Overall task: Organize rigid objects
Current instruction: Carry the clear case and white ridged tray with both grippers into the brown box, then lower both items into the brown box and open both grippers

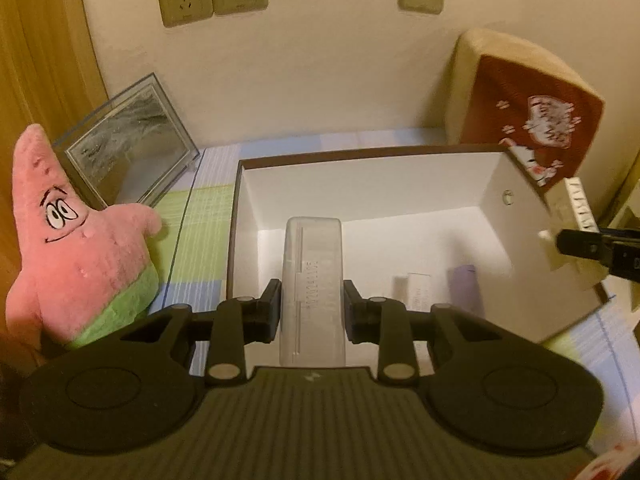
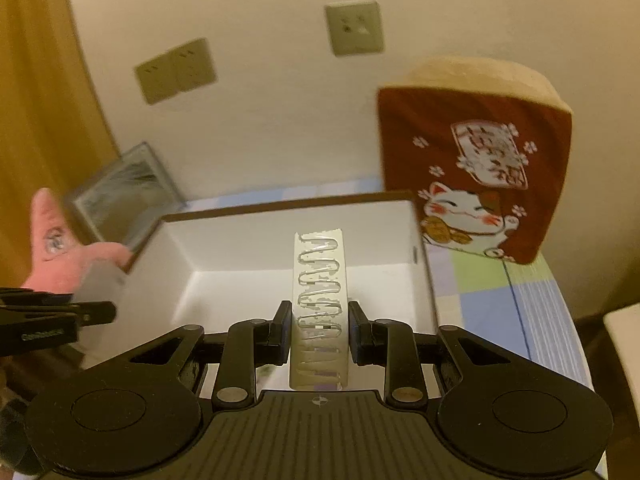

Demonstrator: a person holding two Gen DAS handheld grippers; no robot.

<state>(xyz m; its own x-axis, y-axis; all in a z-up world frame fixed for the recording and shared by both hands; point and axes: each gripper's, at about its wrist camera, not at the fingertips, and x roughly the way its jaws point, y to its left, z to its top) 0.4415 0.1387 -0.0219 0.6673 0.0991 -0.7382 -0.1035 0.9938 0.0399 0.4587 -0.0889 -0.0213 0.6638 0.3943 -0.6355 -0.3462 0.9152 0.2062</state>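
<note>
Digits on clear case (image 1: 313, 288) — too blurred.

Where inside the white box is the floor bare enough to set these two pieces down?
The white box floor is bare along its back wall and left side. The near right corner is crowded: a purple tube and small white items.

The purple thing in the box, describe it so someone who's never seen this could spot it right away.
Find the open white box in the middle of the checked tablecloth. On its floor, toward the right-hand wall, lies a small purple tube beside a white packet. It is the only coloured item in the box; its neighbours are white.
</note>
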